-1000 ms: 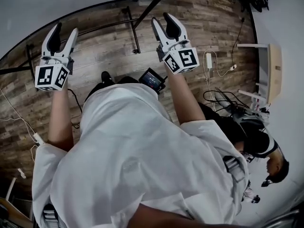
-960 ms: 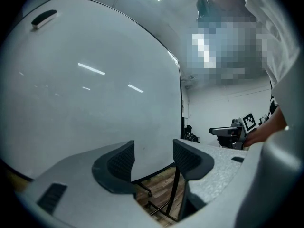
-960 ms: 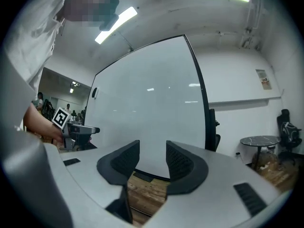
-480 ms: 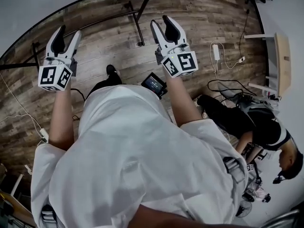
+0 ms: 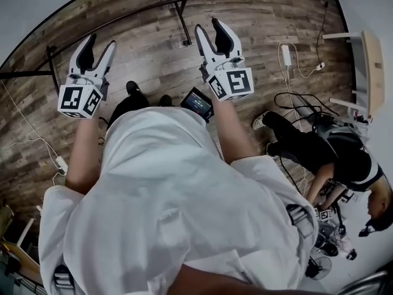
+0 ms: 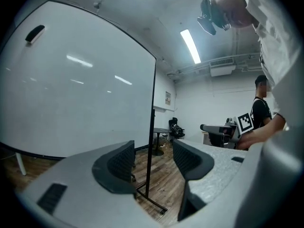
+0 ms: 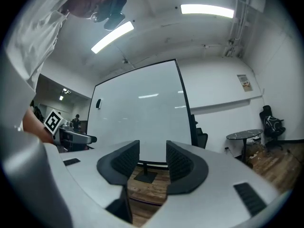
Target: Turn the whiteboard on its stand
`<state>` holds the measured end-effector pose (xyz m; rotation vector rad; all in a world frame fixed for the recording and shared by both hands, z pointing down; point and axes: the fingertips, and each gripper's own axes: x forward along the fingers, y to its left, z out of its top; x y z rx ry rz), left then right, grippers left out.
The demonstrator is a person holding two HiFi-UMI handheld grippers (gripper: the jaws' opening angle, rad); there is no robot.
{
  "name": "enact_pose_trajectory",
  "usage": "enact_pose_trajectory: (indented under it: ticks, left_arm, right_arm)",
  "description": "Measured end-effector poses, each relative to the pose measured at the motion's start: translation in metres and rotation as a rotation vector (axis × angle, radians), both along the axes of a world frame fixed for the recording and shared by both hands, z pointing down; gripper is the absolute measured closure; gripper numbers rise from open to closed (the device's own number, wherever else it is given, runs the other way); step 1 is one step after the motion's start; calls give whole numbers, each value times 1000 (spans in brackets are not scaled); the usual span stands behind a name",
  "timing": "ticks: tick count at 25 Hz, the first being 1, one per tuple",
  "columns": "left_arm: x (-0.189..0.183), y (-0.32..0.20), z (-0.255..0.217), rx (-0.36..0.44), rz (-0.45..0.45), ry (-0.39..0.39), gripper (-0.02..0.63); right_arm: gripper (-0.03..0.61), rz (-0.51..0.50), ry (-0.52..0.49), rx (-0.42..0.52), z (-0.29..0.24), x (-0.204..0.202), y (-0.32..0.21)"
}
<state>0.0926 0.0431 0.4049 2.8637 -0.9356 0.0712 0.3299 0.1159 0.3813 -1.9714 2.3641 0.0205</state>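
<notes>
The whiteboard (image 5: pixel 31 8) stands ahead of me at the top left of the head view, its dark lower edge above the black stand bars (image 5: pixel 182 17). In the left gripper view the board (image 6: pixel 71 80) fills the left half, and its black side post (image 6: pixel 151 146) runs down between the jaws, well beyond them. The right gripper view shows the whole board (image 7: pixel 137 122) farther off. My left gripper (image 5: pixel 101 40) (image 6: pixel 152 158) and right gripper (image 5: pixel 207 24) (image 7: pixel 152 158) are held out in the air. Both have a gap between the pads, nothing in it, and touch nothing.
A person in black (image 5: pixel 331 155) sits low on the wooden floor at the right, beside tangled cables (image 5: pixel 295 103) and a white charger (image 5: pixel 286 55). A pale table (image 5: pixel 365 72) stands at the right edge. A power strip (image 5: pixel 61 163) lies at the left. A round table (image 7: pixel 244 137) stands by the far wall.
The floor and stand bars have drifted up the head view, and the left gripper sits a little farther right. The person on the floor has shifted. Both grippers' jaws look unchanged.
</notes>
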Motion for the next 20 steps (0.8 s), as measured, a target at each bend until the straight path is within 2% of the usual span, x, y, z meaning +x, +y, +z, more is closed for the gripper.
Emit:
enact_pose_trajectory:
  ticks: [3,8,16,20]
  left_arm:
    - [-16,0,-1,5,-5,6,353]
    - [-57,-14,-7,27,-40,32,353]
    - [-152,-39,-3,21,-82,64,353]
    - [-192,-45,13,-13,-124,75,353]
  right_arm:
    - [405,7,-8,-17,5,-16,1]
    - [405,9,33,-23,2,-54,-15]
    - [405,-1,19,-50,9,-128,-52]
    - [405,-26,-65,-71,17,-152,-65]
